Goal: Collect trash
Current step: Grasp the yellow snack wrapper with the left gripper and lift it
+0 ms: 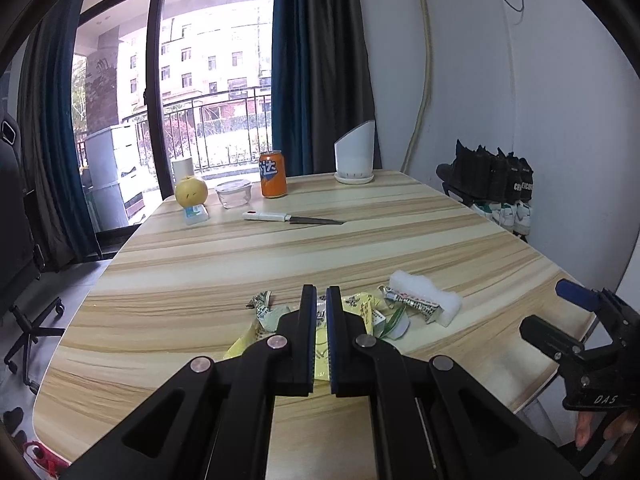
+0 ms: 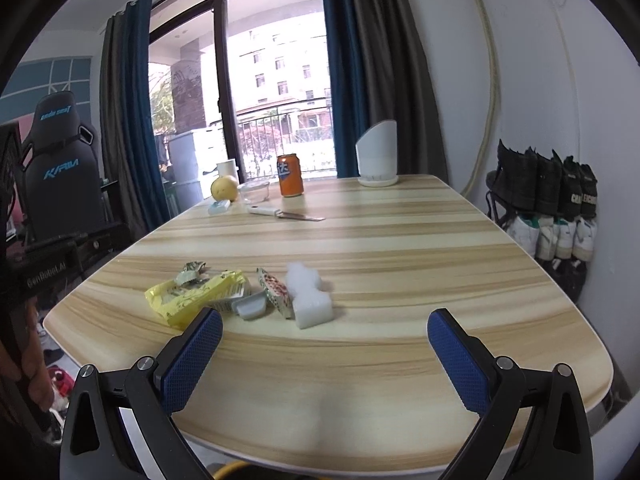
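Observation:
A heap of trash lies near the front of the wooden table [image 1: 280, 256]: a yellow plastic bag [image 2: 188, 300], a crumpled wrapper [image 2: 192, 272], a small white cup [image 2: 250, 308], a red-printed wrapper [image 2: 276, 292] and a white foam block [image 2: 308, 300]. My left gripper [image 1: 322, 292] is shut with nothing in it. It hovers just short of the yellow bag [image 1: 368, 310] and the crumpled wrapper [image 1: 262, 304]. My right gripper [image 2: 324, 320] stands wide open, empty, in front of the foam block. In the left wrist view the right gripper [image 1: 554, 312] is at the table's right edge, beside the foam block [image 1: 428, 300].
At the far end stand an orange can [image 1: 273, 175], a yellow fruit [image 1: 191, 191], a glass bowl [image 1: 234, 194], a knife [image 1: 292, 218] and a white holder [image 1: 355, 156]. A shoe rack [image 1: 496, 188] is on the right, an office chair [image 2: 60, 160] on the left.

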`<state>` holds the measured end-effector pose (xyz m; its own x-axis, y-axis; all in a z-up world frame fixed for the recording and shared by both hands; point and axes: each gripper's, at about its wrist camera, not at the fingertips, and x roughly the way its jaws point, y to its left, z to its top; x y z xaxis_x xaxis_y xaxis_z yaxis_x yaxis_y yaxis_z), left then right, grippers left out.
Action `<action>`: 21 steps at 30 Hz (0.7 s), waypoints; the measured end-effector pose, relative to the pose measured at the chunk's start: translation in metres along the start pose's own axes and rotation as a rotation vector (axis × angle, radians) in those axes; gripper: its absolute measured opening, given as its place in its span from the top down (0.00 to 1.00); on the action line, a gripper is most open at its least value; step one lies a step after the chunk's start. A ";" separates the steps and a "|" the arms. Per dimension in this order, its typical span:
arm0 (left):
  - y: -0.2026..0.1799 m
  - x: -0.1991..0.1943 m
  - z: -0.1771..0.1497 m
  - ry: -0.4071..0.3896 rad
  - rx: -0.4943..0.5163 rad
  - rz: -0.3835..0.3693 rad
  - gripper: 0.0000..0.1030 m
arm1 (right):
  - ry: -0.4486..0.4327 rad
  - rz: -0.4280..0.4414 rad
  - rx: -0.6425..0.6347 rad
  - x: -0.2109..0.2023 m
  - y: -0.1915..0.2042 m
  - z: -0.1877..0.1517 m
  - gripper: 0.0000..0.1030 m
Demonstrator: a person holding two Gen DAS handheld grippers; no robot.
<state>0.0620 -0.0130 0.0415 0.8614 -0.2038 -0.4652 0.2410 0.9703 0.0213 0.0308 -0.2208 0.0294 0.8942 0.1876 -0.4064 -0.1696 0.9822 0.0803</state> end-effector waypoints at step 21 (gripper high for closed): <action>-0.036 0.029 -0.023 0.119 0.177 0.107 0.25 | 0.012 0.010 0.046 0.002 -0.015 -0.010 0.00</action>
<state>0.0680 -0.0505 0.0069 0.8299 -0.0738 -0.5530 0.2347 0.9454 0.2262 0.0312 -0.2353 0.0177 0.8875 0.1973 -0.4164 -0.1588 0.9793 0.1256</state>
